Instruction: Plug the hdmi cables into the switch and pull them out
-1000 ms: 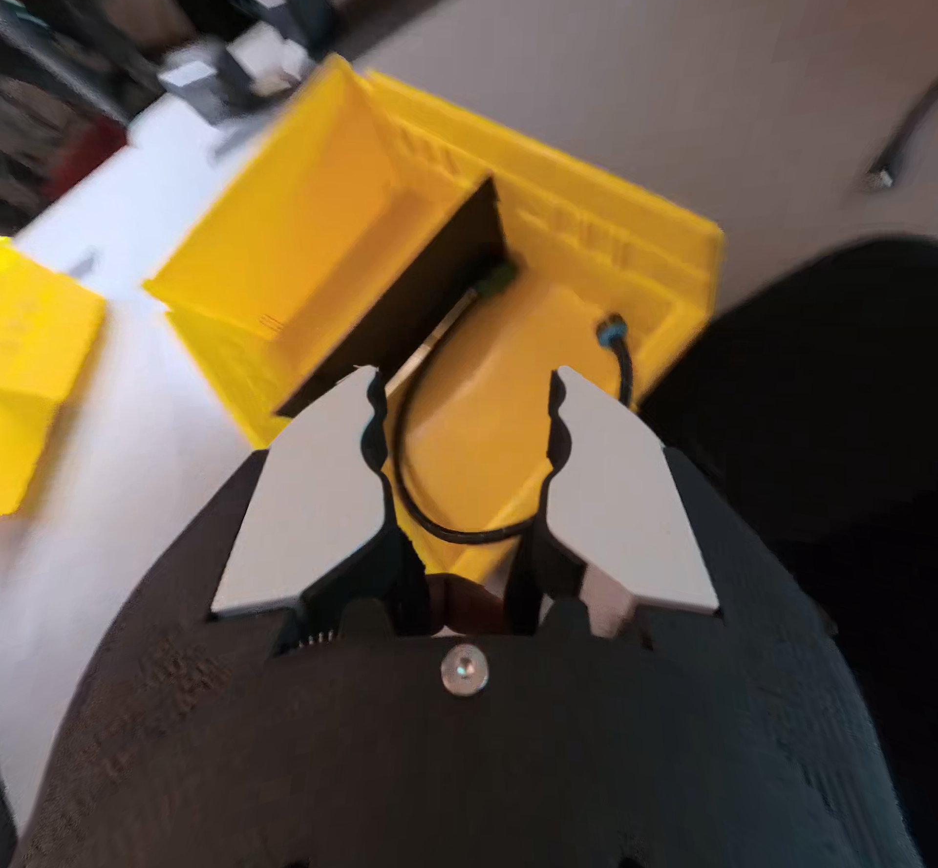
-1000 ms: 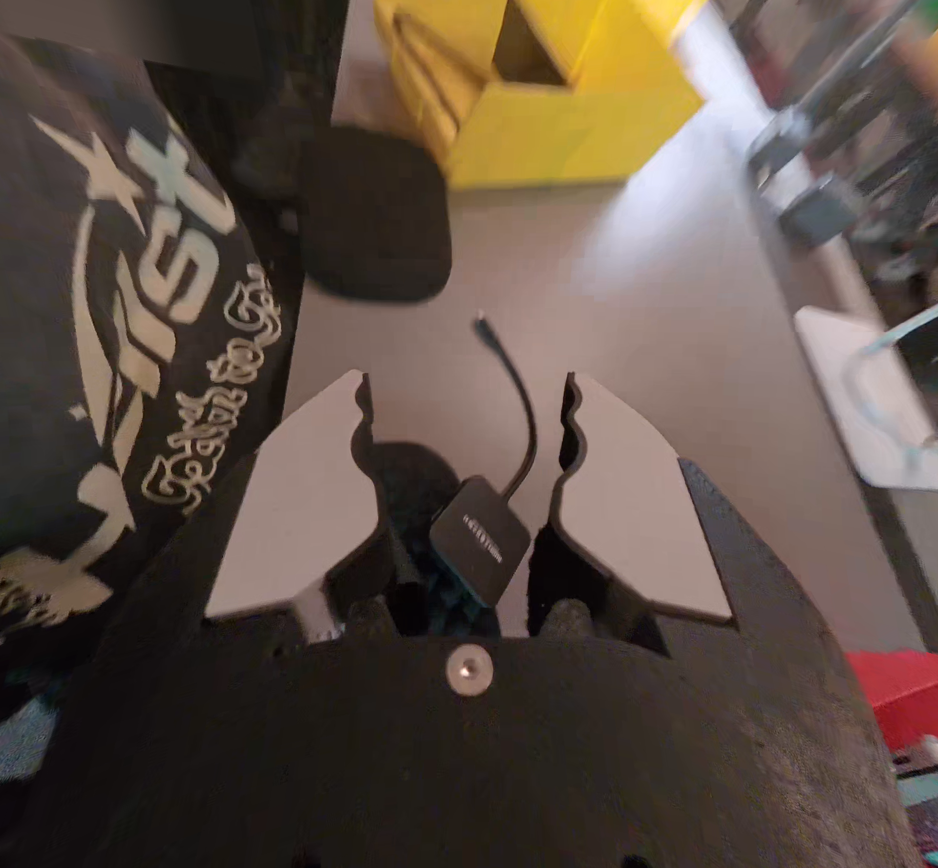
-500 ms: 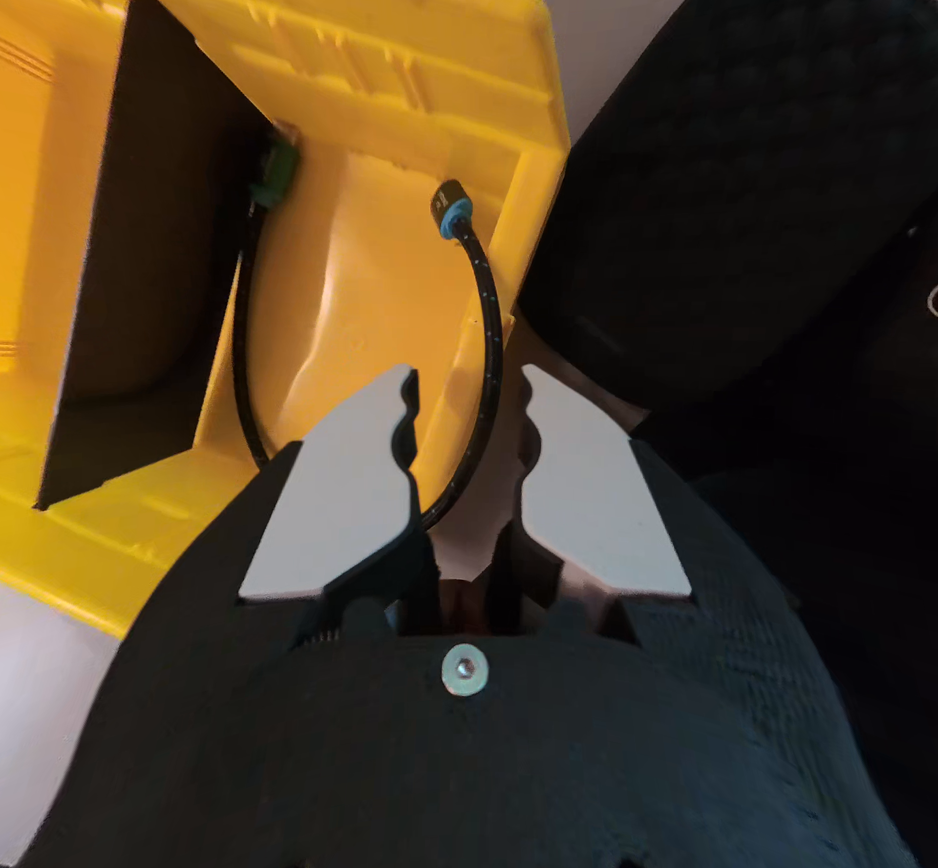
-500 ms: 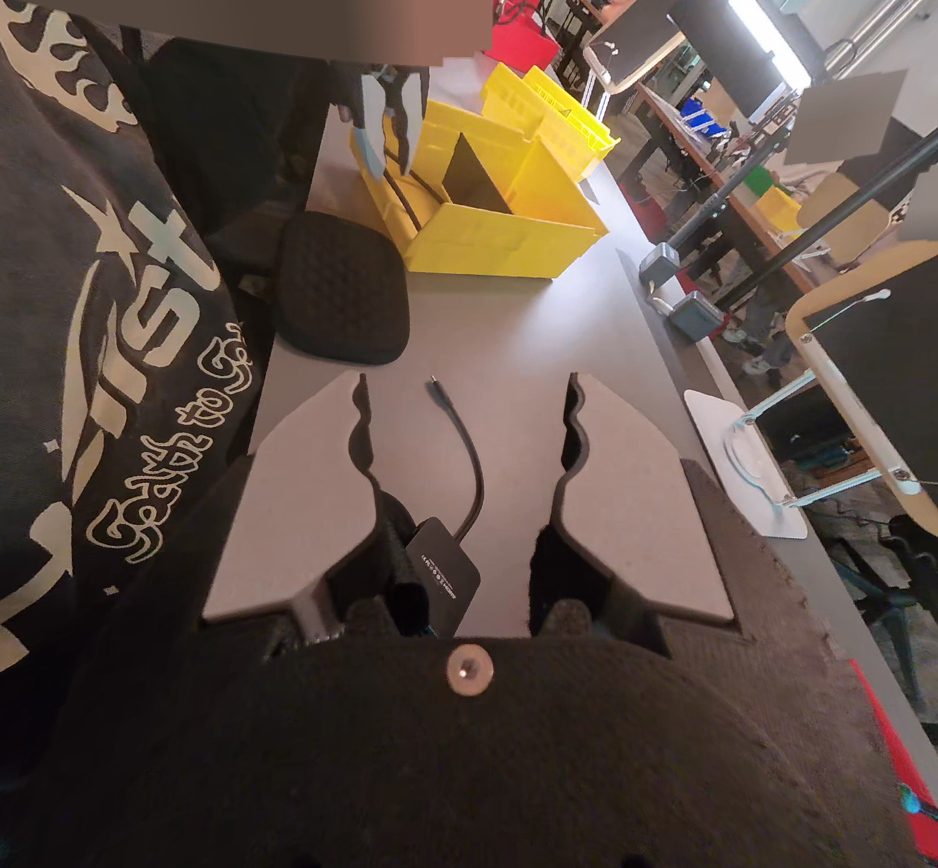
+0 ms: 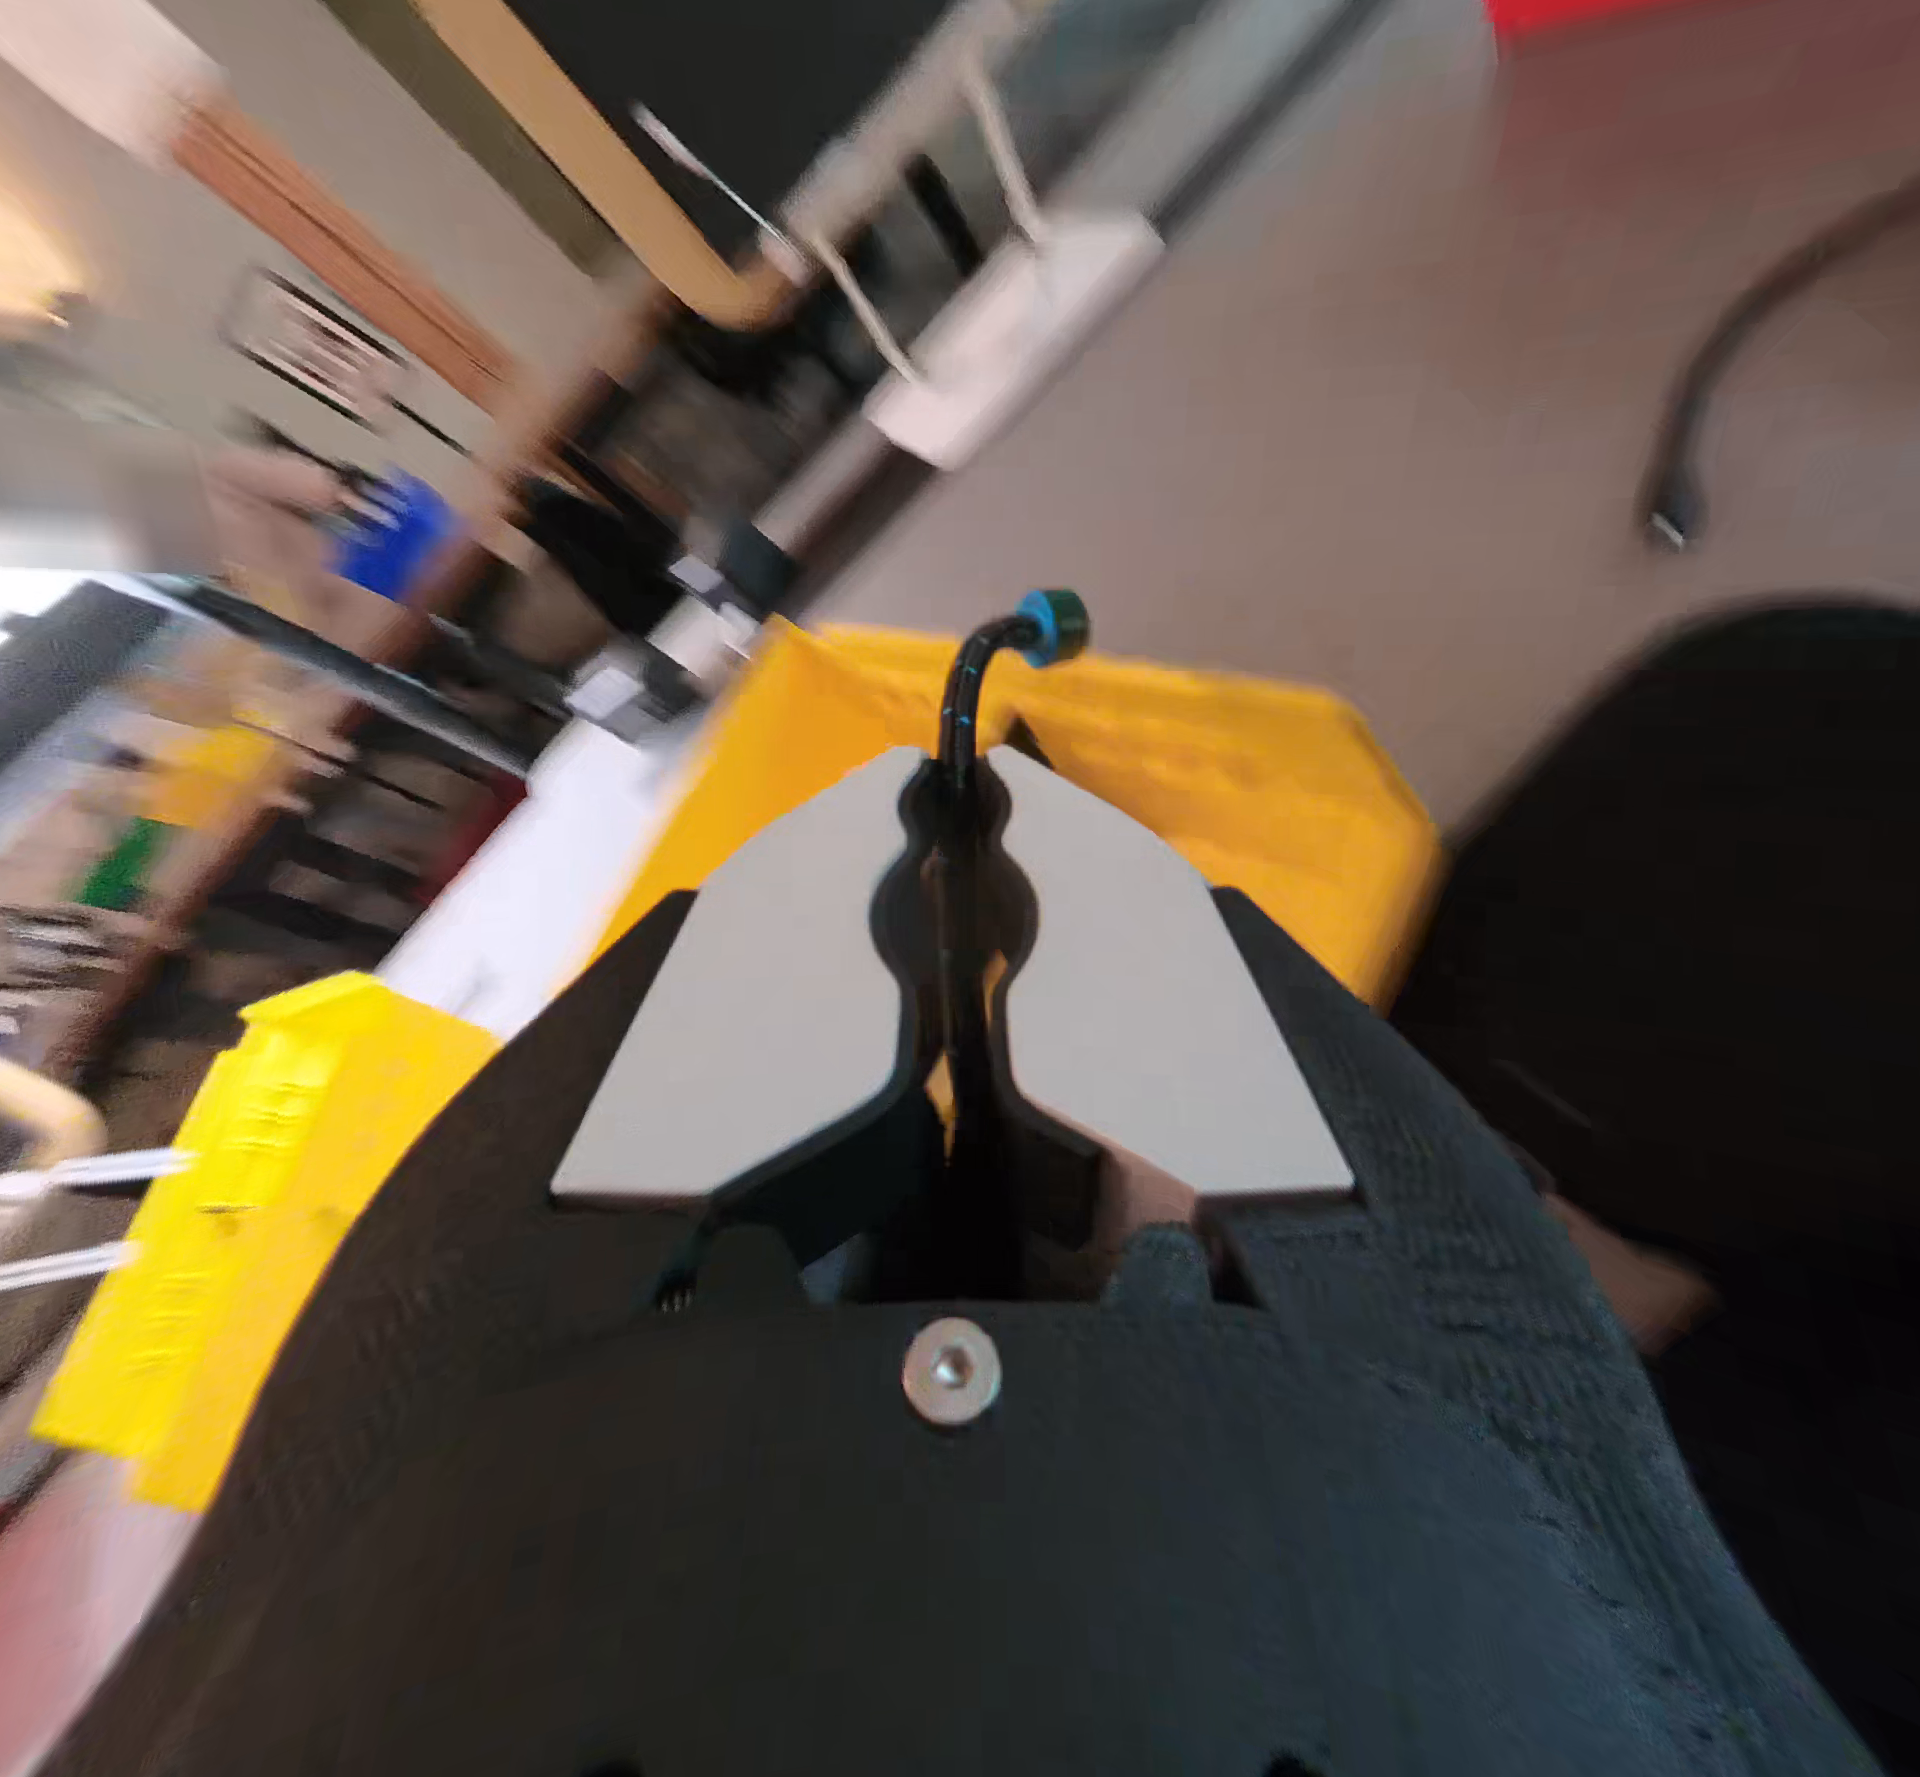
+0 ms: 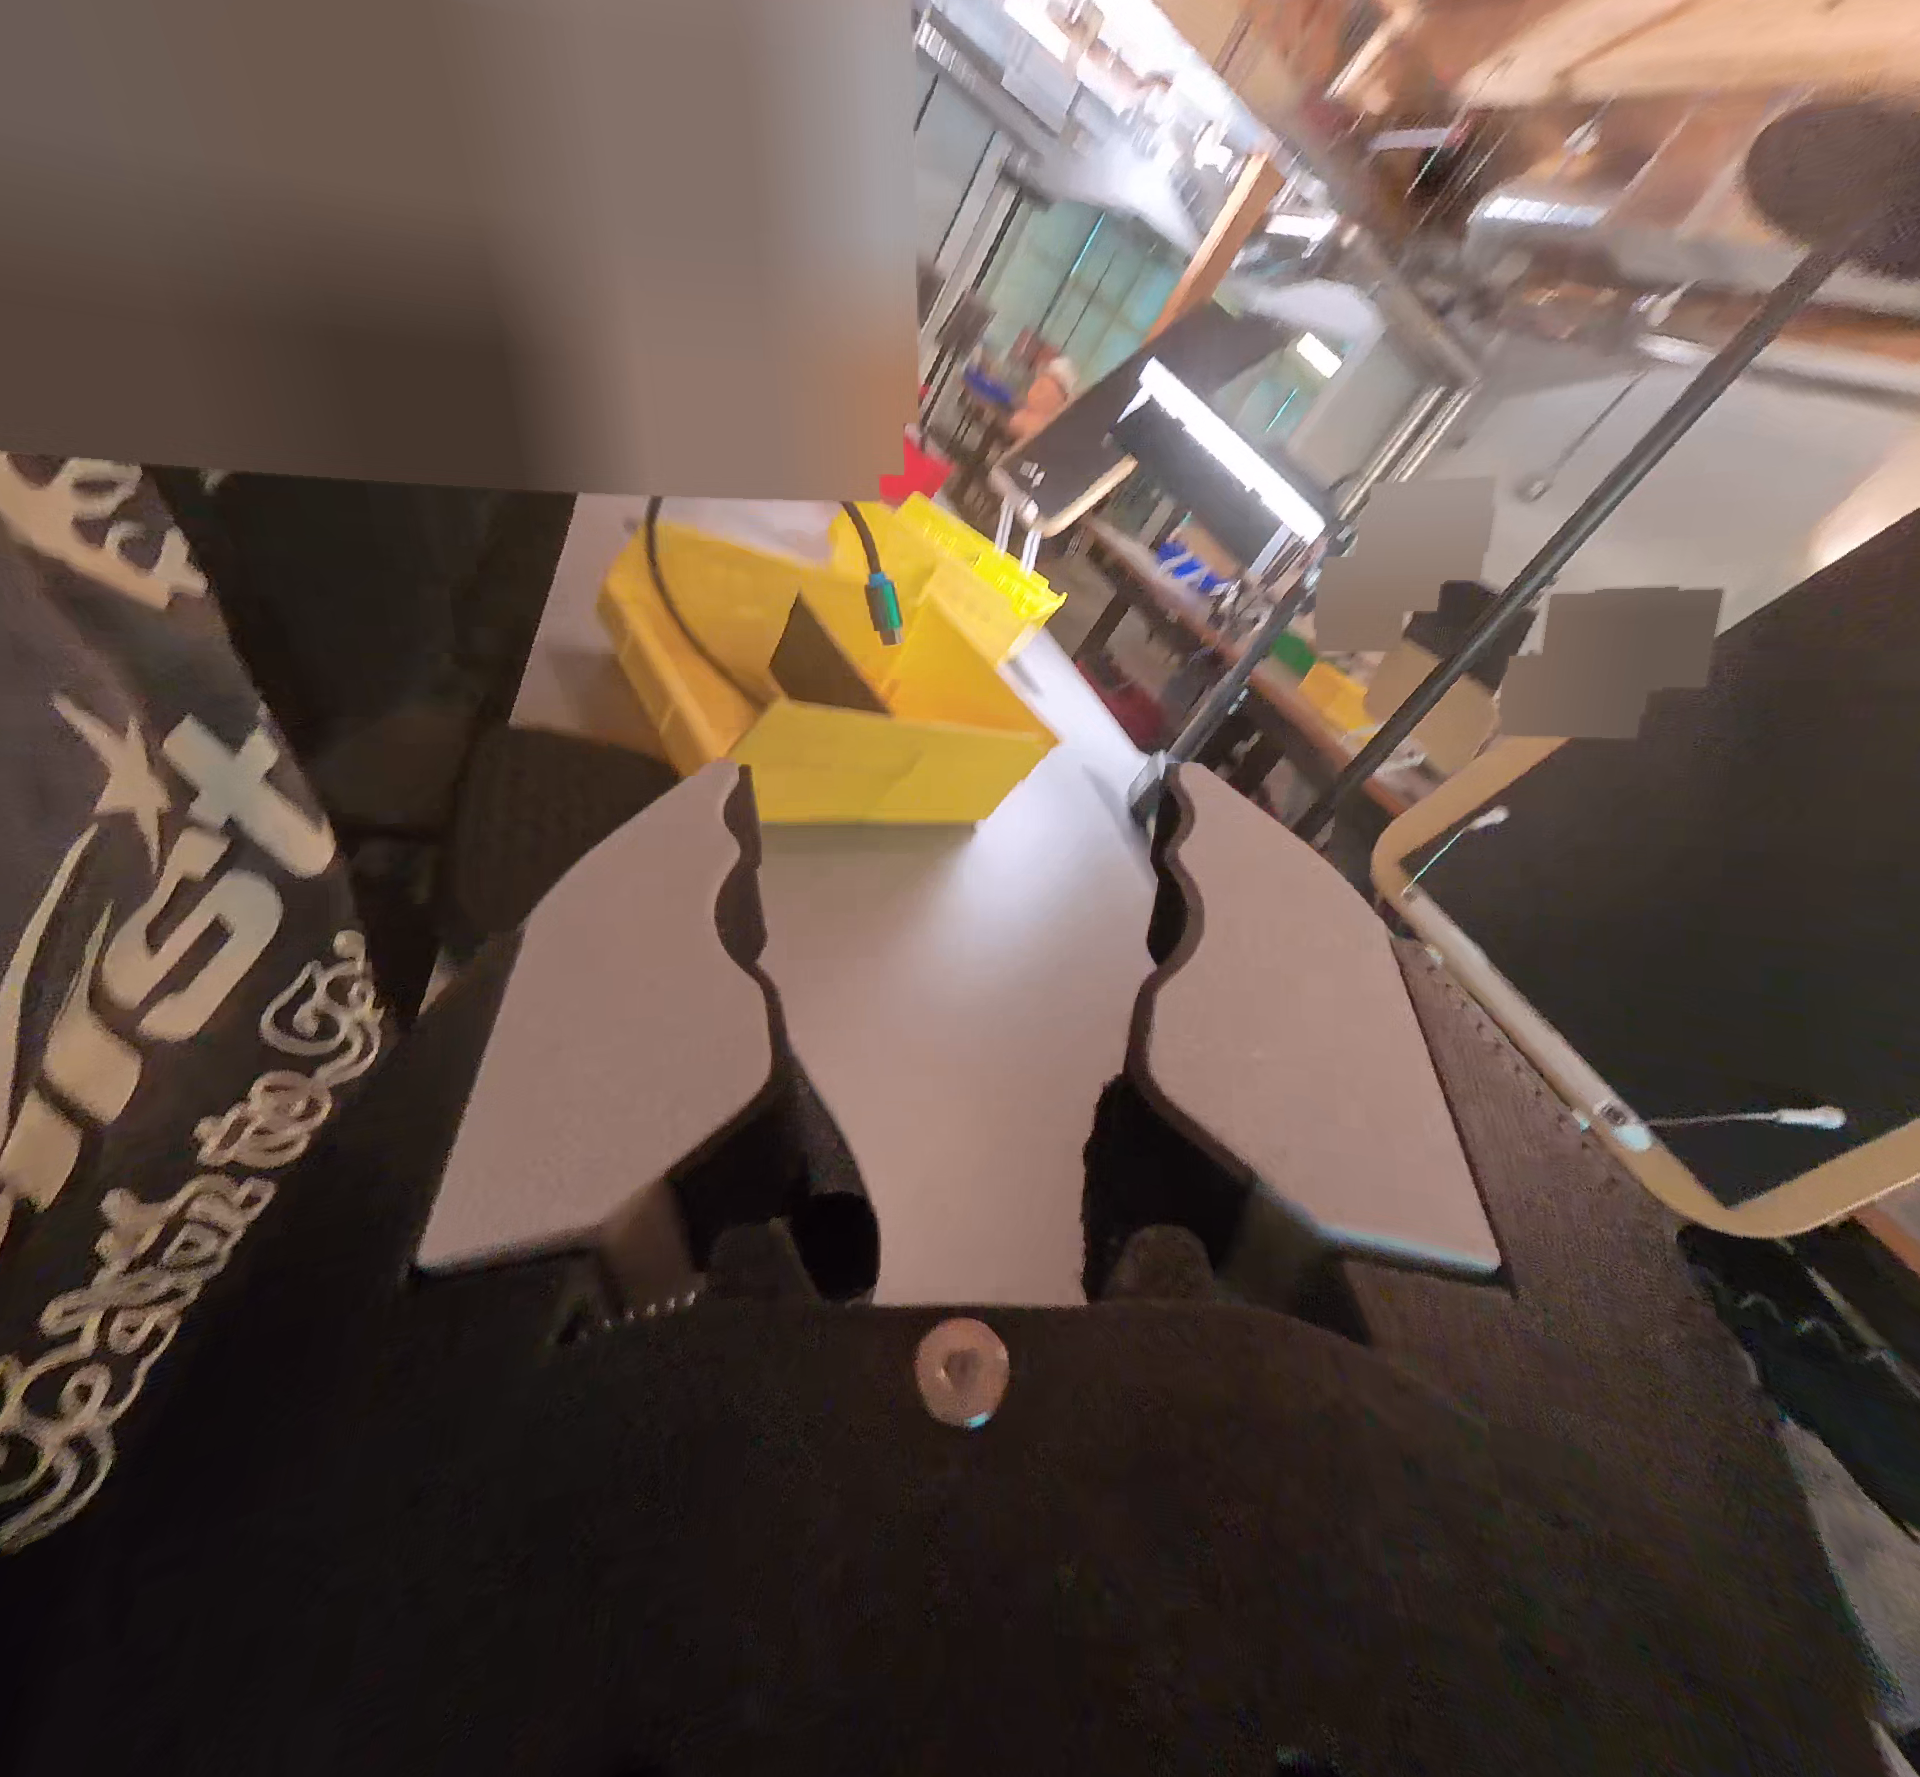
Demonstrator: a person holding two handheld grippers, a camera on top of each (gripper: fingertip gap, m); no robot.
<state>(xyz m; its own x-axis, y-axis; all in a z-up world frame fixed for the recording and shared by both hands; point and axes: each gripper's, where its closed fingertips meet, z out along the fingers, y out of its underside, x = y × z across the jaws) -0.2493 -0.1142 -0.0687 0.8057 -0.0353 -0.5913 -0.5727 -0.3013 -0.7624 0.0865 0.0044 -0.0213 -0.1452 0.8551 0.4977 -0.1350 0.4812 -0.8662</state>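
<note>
Right wrist view takes in a grey table [image 6: 966, 927] running away toward a blurred workshop of further benches and dark stands. Using the yellow bin [image 6: 883, 751] on that table as the landmark: it is an open bin with a dark divider [image 6: 821, 667] upright inside, and more yellow bins [image 6: 987, 574] sit just behind it. A black pad [image 6: 551, 813] lies on the table on the person's side of the bin, touching or nearly touching its corner. Bare tabletop stretches from the bin's front wall to the right gripper [image 6: 951, 782], whose jaws stand wide apart with nothing between them.

Above the bin hangs a black hdmi cable [image 6: 665, 605], one strand dropping into the bin, the other ending in a teal-collared plug [image 6: 885, 610] in the air over the divider. In the left wrist view the left gripper [image 5: 956, 761] is closed tight on this cable just below the plug, with the bin directly behind its fingertips. Farther from the bin, a second thin cable end [image 5: 1673, 522] lies loose on the table. The switch is not visible in either view.
</note>
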